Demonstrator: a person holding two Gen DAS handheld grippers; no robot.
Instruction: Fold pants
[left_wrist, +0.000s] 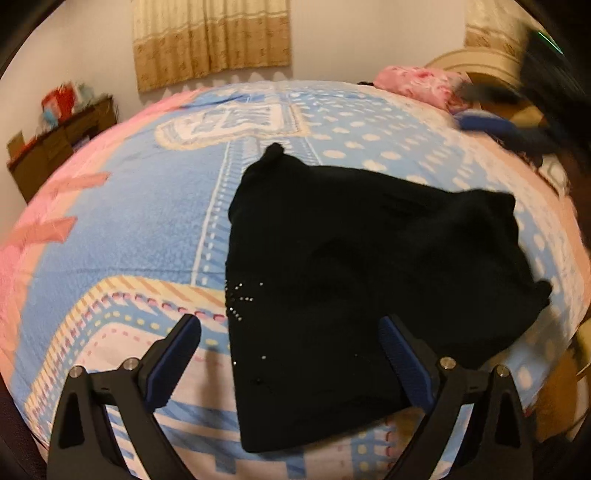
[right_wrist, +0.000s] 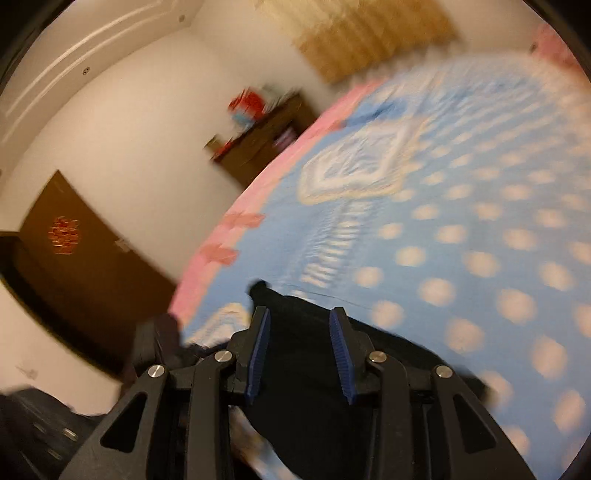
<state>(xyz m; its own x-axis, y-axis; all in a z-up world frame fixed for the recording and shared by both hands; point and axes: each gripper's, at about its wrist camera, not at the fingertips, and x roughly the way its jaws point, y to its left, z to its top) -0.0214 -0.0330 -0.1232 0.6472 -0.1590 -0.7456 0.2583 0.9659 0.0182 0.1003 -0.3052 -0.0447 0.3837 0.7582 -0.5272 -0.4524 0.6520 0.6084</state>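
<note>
Both tongs hover over the bed, and neither has cloth in its grip. Spread wide, the left gripper (left_wrist: 290, 334) points down at the near end of the black pants (left_wrist: 369, 280): its right-hand finger (left_wrist: 404, 360) lies over the dark fabric, its other finger stands over the patterned bedspread (left_wrist: 122, 221) just beside the garment's left edge, and nothing sits pressed between the pads. That straddle suits a bite on the side edge nearest it, which I judge to be the next step. The pants lie ahead of and under this gripper as a rumpled, partly doubled heap, small studs glinting near the edge between the fingers, one corner poking up at the far end and another out to the right. From the right wrist view the right gripper (right_wrist: 300, 325) has its jaws drawn in to a narrow gap that shows only dark cloth lying below, not clamped; the picture is smeared, and the pants (right_wrist: 314, 413) sit directly under and just ahead of its tips. Its blurred shape (left_wrist: 495, 127) shows far off to the right of the left tongs, near a pink pillow (left_wrist: 417, 83). The fold looks unfinished, since the layers are askew and the edges do not meet.
</note>
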